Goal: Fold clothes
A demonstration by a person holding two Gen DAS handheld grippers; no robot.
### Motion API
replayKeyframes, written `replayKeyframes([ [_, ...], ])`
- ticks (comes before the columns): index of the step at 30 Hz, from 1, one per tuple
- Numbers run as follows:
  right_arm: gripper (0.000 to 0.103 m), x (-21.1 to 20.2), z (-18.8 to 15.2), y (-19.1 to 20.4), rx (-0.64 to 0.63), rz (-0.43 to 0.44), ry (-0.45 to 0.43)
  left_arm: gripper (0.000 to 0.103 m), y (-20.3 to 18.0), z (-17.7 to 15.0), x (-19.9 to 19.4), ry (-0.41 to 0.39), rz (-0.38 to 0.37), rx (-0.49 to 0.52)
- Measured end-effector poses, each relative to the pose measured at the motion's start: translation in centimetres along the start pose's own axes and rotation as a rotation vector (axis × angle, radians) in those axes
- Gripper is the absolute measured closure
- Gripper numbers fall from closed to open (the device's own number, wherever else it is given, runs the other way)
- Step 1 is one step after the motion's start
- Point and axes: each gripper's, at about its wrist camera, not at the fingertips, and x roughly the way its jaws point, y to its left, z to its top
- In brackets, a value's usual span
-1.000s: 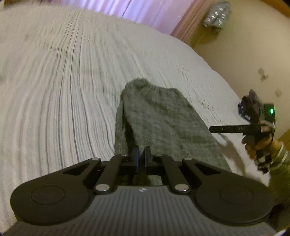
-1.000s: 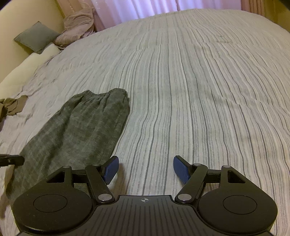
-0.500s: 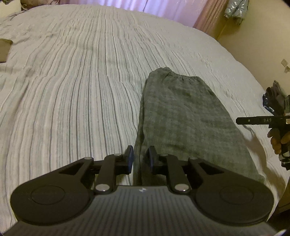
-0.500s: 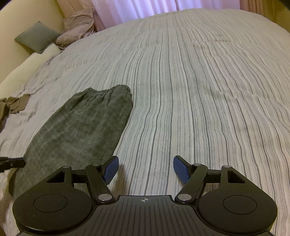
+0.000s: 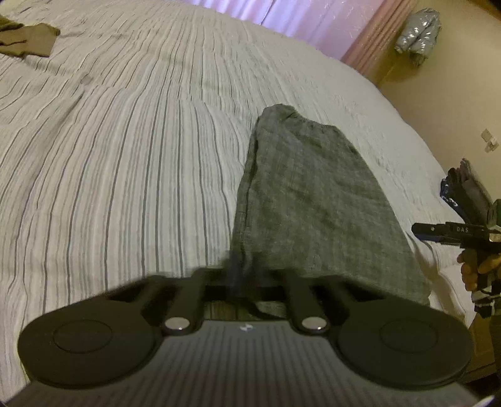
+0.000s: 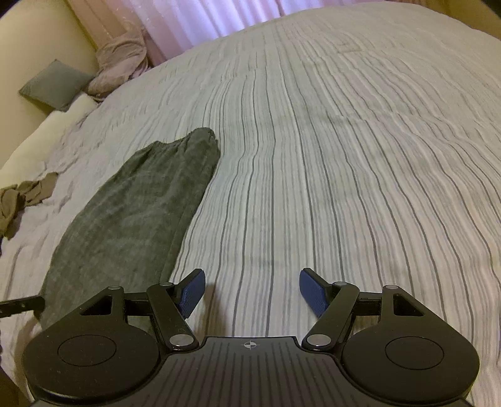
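Grey trousers (image 5: 313,200) lie folded lengthwise on the striped bed cover (image 5: 125,156), waistband at the far end. My left gripper (image 5: 244,275) sits at their near left edge; the view is blurred there and its fingers look close together over the cloth edge. In the right wrist view the trousers (image 6: 134,206) lie to the left. My right gripper (image 6: 250,291) is open and empty over bare bed cover (image 6: 344,156), right of the trousers' near end. The right gripper also shows in the left wrist view (image 5: 438,231), held in a hand.
A brown garment (image 5: 28,37) lies at the far left of the bed; it also shows in the right wrist view (image 6: 22,200). A grey pillow (image 6: 53,84) and pink bedding (image 6: 119,62) lie at the head. Curtains (image 5: 297,18) and a wall are behind.
My left gripper opened a little half a second ago and has now moved in close to the trousers' near edge, fingers nearer together. My right gripper stayed open and shifted slightly.
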Motion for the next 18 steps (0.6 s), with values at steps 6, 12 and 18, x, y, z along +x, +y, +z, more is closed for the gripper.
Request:
replayKeyframes([
  [6, 0.033, -4.1, -4.3, 0.5, 0.101, 0.109, -0.029, 0.102, 0.8, -1.0, -0.2, -0.023, 0.003, -0.018],
  [12, 0.036, -5.9, -10.4, 0.2, 0.301, 0.326, 0.062, 0.102, 1.1, -1.1, -0.4, -0.036, -0.022, -0.058],
  [18, 0.056, -5.1, -12.3, -0.2, 0.49, 0.457, 0.117, 0.1, 1.6, -1.1, -0.5, -0.029, -0.033, -0.086],
])
